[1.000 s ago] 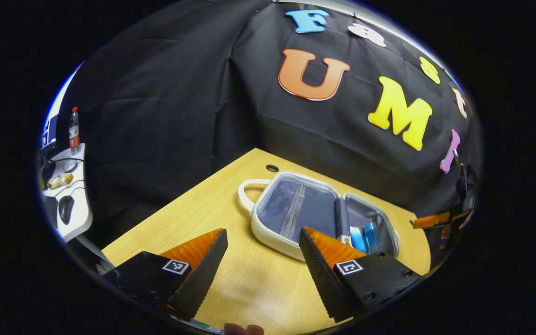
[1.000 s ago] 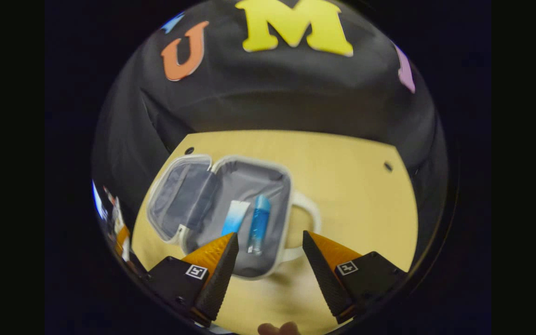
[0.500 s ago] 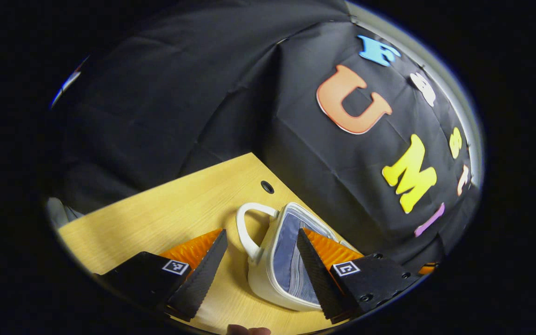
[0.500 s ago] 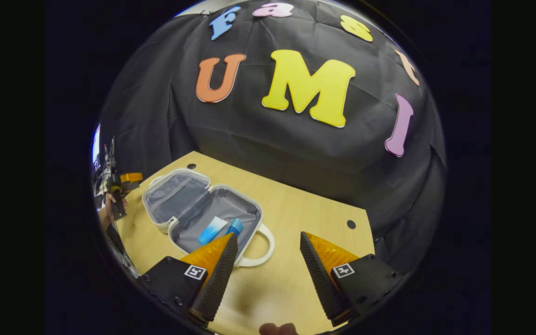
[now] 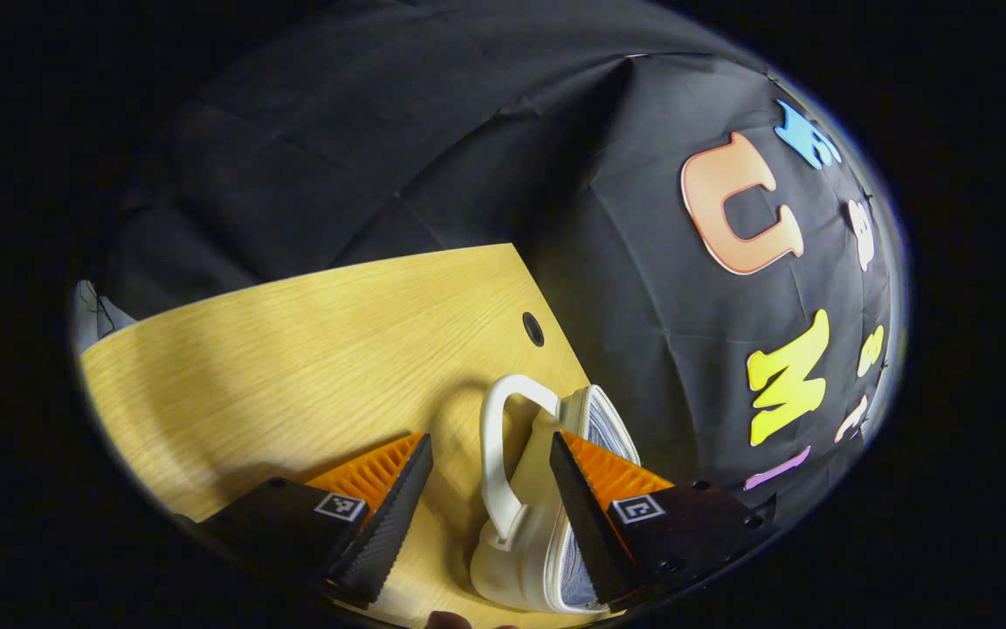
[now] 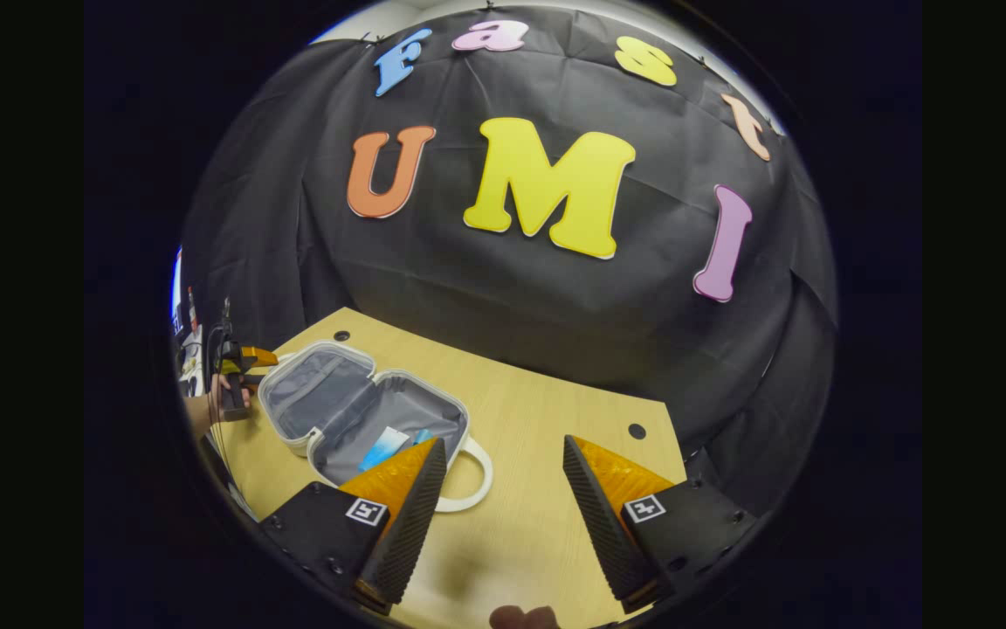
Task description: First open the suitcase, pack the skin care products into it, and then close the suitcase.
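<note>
A small white suitcase (image 6: 363,409) lies open on the wooden table (image 6: 547,411), its grey lining showing. A blue-and-white tube (image 6: 383,446) and a blue bottle (image 6: 423,434) lie in the half nearer me. My right gripper (image 6: 504,441) hangs open to the right of the case, above its white handle (image 6: 472,489), with nothing between its fingers. In the left gripper view the suitcase lid (image 5: 595,419) is seen edge-on. My left gripper (image 5: 490,437) stands open with the lid's white handle (image 5: 496,454) in its gap. A hand (image 6: 217,397) holds the left gripper (image 6: 245,358) by the lid's outer edge.
Round cable holes (image 5: 534,329) (image 6: 637,431) sit near the table's back edge. Bare tabletop (image 5: 293,349) spreads left of the case in the left gripper view. A cluttered white desk (image 6: 189,345) shows beyond the table's left end.
My left gripper has swung in low at the lid's outer side, bringing its handle between the fingers. My right gripper has drawn back from the case. Both stay open.
</note>
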Demonstrator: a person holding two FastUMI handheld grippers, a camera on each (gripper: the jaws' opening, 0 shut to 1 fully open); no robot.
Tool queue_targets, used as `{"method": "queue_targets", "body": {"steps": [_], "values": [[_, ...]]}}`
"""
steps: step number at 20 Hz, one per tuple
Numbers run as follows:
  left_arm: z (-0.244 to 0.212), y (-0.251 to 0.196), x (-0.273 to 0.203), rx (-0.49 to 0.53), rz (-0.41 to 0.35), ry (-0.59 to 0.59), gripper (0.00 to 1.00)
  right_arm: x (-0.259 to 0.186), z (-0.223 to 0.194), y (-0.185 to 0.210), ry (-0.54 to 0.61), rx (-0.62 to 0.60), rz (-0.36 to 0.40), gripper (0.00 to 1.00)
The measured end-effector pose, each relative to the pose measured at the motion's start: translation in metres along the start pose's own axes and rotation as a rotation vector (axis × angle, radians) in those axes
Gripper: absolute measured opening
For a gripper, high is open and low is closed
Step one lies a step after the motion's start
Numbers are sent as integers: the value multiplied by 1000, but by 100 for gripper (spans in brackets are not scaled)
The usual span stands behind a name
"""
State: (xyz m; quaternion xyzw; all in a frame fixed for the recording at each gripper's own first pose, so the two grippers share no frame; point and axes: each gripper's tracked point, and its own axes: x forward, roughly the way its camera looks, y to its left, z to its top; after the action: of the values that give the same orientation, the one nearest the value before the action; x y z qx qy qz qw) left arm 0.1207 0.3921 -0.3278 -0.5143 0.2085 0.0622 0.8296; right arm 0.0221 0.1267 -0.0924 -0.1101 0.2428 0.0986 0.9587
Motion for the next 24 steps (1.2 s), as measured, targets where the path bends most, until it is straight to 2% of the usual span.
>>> {"method": "queue_targets", "body": {"steps": [1,3,5,6,7,8,12,17,19,20,23,24], "values": [[2,1,7,-18,28,-5,84,0,0,-3,-2,0,-9,80],[4,1,17,-70,64,-12,69,-5,5,-6,-29,-42,-18,77],[-2,-1,27,-98,89,1,55,-11,10,-4,-57,-73,-14,80],[-5,-4,28,-107,88,7,41,-14,11,-3,-66,-73,-12,80],[-3,-5,27,-108,103,5,33,-16,13,-4,-76,-61,-11,80],[-1,-5,25,-93,118,5,17,-18,14,-7,-88,-42,-18,80],[17,-47,7,42,137,-54,14,-31,21,-31,-143,34,-73,78],[36,-154,-35,302,50,-148,12,-52,24,-60,-204,135,-139,80],[27,-203,-51,430,19,-186,11,-64,23,-73,-234,154,-163,77],[18,-226,-57,500,6,-205,11,-71,22,-80,-249,156,-181,80],[-30,-297,-73,701,-71,-222,11,-91,14,-100,-288,155,-225,77],[-50,-317,-76,781,-81,-221,11,-97,10,-106,-295,159,-239,80]]}}
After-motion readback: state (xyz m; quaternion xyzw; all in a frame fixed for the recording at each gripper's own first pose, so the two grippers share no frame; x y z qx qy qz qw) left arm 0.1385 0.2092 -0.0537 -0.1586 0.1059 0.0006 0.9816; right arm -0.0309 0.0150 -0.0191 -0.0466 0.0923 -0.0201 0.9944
